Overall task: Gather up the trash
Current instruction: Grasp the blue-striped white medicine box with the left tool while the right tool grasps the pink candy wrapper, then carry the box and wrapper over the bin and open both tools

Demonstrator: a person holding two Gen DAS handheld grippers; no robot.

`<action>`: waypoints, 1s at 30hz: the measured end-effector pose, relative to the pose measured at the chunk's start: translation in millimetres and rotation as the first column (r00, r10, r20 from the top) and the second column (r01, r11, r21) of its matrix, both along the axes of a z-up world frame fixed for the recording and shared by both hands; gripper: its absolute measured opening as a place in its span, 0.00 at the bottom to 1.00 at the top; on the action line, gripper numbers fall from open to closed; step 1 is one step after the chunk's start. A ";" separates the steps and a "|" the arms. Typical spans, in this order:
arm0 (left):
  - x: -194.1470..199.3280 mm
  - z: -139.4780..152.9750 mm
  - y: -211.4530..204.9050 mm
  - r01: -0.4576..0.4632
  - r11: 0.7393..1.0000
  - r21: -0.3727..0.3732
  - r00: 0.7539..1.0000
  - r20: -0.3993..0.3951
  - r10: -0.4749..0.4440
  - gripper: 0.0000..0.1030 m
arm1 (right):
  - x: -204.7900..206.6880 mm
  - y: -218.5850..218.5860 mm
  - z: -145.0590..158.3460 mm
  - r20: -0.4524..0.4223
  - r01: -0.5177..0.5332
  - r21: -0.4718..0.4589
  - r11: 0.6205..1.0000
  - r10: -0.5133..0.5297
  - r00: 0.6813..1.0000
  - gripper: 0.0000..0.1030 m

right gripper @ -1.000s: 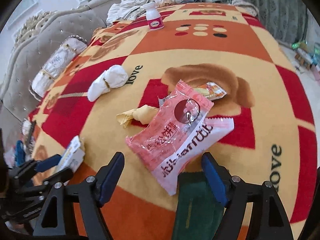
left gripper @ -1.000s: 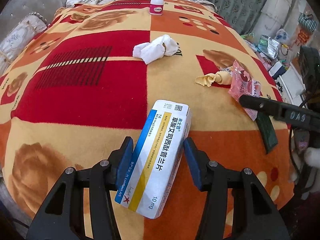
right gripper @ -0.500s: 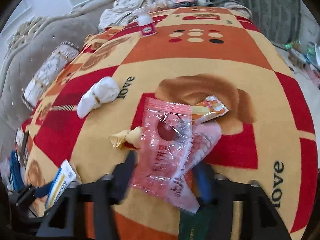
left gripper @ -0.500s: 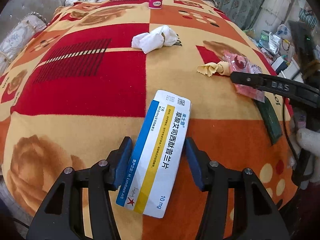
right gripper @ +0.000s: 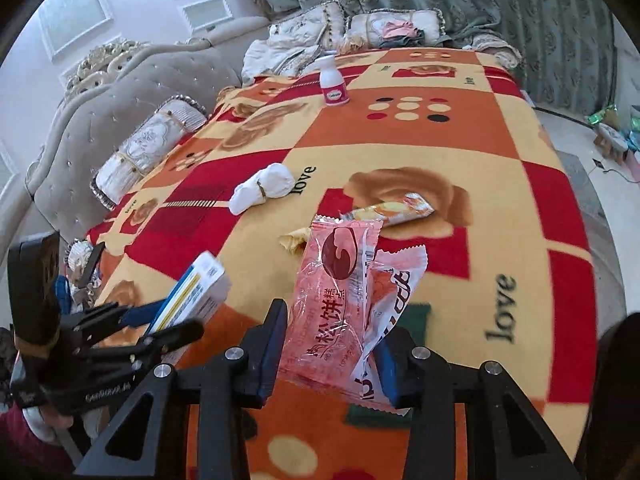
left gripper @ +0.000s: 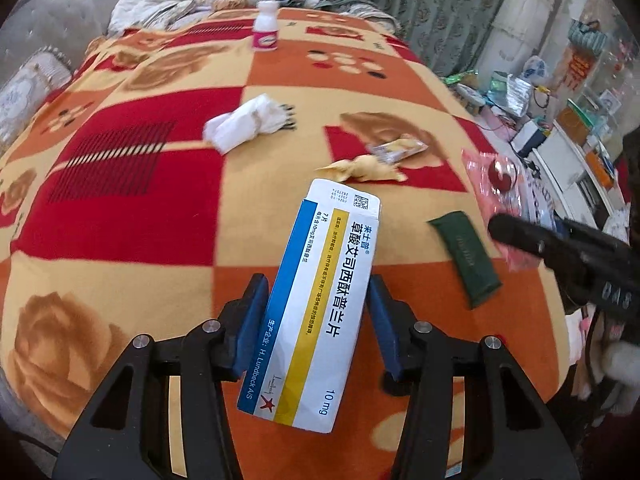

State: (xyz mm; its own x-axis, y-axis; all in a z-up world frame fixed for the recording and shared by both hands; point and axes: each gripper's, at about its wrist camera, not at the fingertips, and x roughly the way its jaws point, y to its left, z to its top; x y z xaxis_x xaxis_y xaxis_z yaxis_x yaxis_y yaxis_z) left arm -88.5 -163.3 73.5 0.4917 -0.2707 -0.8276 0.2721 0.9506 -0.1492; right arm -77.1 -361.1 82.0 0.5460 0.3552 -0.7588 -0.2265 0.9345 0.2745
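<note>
My left gripper (left gripper: 318, 306) is shut on a white, blue and yellow medicine box (left gripper: 316, 296), held above the bed; it also shows in the right wrist view (right gripper: 192, 300). My right gripper (right gripper: 330, 340) is shut on pink snack wrappers (right gripper: 340, 296), lifted off the blanket; they show at the right of the left wrist view (left gripper: 500, 188). On the blanket lie a white crumpled tissue (left gripper: 244, 124), a yellow crumpled wrapper (left gripper: 364, 170), an orange snack wrapper (right gripper: 394, 210) and a dark green packet (left gripper: 466, 258).
A small white bottle with a pink label (right gripper: 332, 80) stands at the far end of the red, orange and yellow blanket (left gripper: 120, 200). Pillows (right gripper: 148, 148) and a grey headboard (right gripper: 120, 108) lie left. Cluttered floor and furniture (left gripper: 560, 120) are to the right.
My right gripper closed on the pink wrappers and lifted them off the blanket. My left gripper raised the medicine box slightly, still holding it.
</note>
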 end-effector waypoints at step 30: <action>-27.1 38.1 -214.6 0.313 0.949 -0.029 0.948 0.065 -0.311 0.47 | -107.2 -185.5 15.3 0.047 0.341 -0.081 0.936 -0.338 0.940 0.38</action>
